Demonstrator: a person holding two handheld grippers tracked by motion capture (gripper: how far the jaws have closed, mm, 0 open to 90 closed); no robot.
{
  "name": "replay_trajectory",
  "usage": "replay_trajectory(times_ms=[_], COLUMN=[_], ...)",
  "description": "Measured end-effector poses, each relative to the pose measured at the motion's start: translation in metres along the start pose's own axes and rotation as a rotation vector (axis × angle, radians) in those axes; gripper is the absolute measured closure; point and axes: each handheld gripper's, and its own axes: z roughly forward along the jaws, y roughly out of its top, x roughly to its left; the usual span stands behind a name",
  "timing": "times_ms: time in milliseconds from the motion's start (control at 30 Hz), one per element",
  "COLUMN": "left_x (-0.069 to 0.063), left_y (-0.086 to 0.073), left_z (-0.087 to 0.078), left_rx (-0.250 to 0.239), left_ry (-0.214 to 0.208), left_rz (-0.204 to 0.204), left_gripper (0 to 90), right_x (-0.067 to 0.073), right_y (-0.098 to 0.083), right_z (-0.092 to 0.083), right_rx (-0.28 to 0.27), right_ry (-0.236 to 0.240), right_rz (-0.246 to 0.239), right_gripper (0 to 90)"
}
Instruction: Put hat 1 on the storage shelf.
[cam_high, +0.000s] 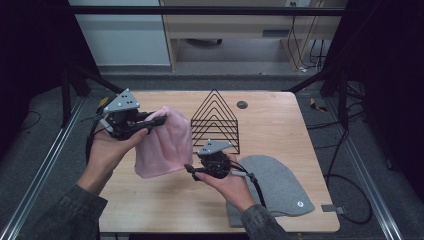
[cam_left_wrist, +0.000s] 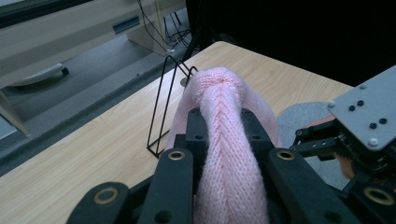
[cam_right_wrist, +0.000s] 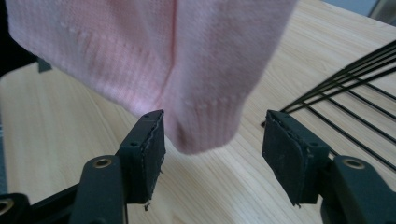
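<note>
Left gripper (cam_left_wrist: 231, 154): pinching pink knitted beanie (cam_high: 165, 142)
Right gripper (cam_right_wrist: 212, 149): spread around beanie's hem, apart
Grey felt beanie (cam_high: 280, 185): small round white label, unreadable

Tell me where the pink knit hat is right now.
In the high view the pink knit hat hangs above the table's left half, clamped in the left gripper, just left of the black wire rack.

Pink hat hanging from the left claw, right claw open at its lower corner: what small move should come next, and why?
Probably close the right claw on the lower corner of the pink hat. The left claw already pinches a bunched fold of it, and the hem corner hangs between the right claw's pads without being pressed. A second grip would let both hands spread or carry it.
</note>
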Motion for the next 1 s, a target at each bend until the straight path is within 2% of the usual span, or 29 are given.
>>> replay_trajectory(times_ms=[100,233,367,400,467,500,800,1000], left_x=[-0.001,-0.002,-0.001,0.000,0.001,0.001,0.005,0.011], left_y=[0.002,0.003,0.004,0.004,0.003,0.004,0.009,0.022], left_z=[0.001,0.001,0.000,0.000,0.000,0.000,0.000,-0.001], left_rx=[-0.002,-0.006,-0.002,-0.002,-0.004,-0.006,-0.010,-0.048], left_ry=[-0.011,-0.011,-0.016,-0.019,-0.026,-0.028,-0.045,-0.054], left_rz=[-0.006,-0.004,-0.002,-0.004,-0.009,-0.011,-0.007,-0.029], left_gripper=[77.3,77.3,77.3,77.2,77.2,77.1,76.6,76.5], right_x=[0.002,0.004,0.004,0.001,0.000,-0.004,-0.018,-0.030], right_y=[0.002,0.004,0.006,0.006,0.006,0.006,0.012,0.026], right_z=[0.003,0.006,0.009,0.007,0.005,0.002,-0.017,-0.035], right_rx=[0.005,0.004,0.011,0.006,0.003,0.001,0.013,0.021], right_ry=[0.028,0.040,0.034,0.042,0.045,0.051,0.052,0.035], right_rz=[0.000,-0.004,-0.027,-0.021,-0.023,-0.025,-0.037,-0.074], right_gripper=[41.2,45.0,61.1,70.0,72.5,77.8,81.4,82.2])
